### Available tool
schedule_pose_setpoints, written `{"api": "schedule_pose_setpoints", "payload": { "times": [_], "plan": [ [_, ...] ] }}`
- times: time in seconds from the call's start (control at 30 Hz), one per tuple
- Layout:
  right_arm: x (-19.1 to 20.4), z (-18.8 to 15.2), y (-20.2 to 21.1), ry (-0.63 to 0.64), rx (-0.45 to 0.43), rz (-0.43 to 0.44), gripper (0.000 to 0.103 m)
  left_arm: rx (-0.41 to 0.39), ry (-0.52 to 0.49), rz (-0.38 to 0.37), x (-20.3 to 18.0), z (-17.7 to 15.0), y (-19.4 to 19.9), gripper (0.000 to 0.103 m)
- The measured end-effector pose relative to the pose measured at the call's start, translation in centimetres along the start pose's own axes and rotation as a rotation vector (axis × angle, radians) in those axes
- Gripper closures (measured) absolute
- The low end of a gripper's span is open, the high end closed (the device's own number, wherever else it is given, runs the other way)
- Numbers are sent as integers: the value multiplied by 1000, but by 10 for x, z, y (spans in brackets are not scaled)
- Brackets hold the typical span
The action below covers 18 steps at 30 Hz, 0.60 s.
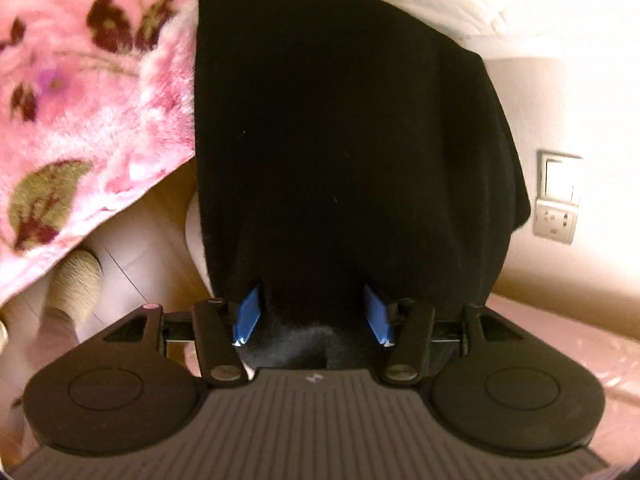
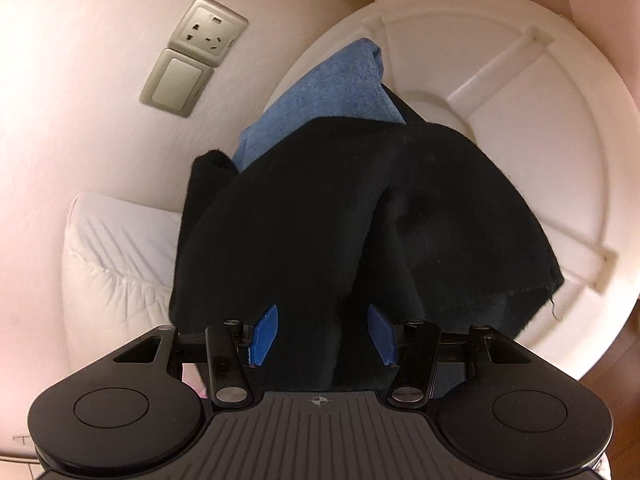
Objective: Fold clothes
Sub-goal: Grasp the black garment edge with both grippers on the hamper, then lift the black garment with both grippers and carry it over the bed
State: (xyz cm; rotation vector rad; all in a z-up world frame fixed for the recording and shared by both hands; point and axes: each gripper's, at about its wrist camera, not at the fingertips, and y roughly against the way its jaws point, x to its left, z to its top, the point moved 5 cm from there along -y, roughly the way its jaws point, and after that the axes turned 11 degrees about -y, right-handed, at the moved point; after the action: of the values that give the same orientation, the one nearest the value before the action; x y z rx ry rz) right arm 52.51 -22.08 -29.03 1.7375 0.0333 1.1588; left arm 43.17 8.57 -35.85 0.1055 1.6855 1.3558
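1. Black garment (image 1: 340,140) hangs bunched between the blue pads of the left gripper (image 1: 313,316), which grips it.
2. The right gripper (image 2: 323,336) likewise clamps the garment, in front of a blue cloth (image 2: 320,96).

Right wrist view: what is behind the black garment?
A blue fabric piece sticks out behind the black garment, with a white round structure beyond. The blue piece's lower part is covered.

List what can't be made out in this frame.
- Left wrist view: the black garment covers the left hand-held gripper fingertips; its grip is unclear.
- Right wrist view: black cloth fills the right hand-held gripper; its grip is unclear too.
- Blue cloth: mostly hidden behind the black one.
- Folding surface: hidden in both views.
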Motion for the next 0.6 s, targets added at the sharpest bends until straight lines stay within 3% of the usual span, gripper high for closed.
{"api": "schedule_pose_setpoints", "payload": {
  "times": [0.1, 0.23, 0.27, 0.3, 0.33, 0.43, 0.6],
  "plan": [
    [1, 7, -7, -13, -4, 16, 49, -8, 33, -19, 3, 3, -5, 70],
    [1, 12, -16, -30, 4, 31, 49, -23, 67, -36, 6, 7, -7, 70],
    [2, 13, -16, -20, 3, 38, 62, -28, 72, -38, 6, 8, -7, 71],
    [5, 12, -15, 7, 0, 33, 94, -32, 78, -39, 7, 9, -6, 76],
    [10, 11, -12, 49, -8, 30, 98, -37, 83, -41, 7, 10, -5, 86],
    [36, 4, 7, 203, -56, 53, 99, -71, -48, -3, -4, 12, 11, 97],
    [93, -20, 43, 403, -111, 190, 100, -160, -195, -11, -21, 14, 48, 99]
  ]
}}
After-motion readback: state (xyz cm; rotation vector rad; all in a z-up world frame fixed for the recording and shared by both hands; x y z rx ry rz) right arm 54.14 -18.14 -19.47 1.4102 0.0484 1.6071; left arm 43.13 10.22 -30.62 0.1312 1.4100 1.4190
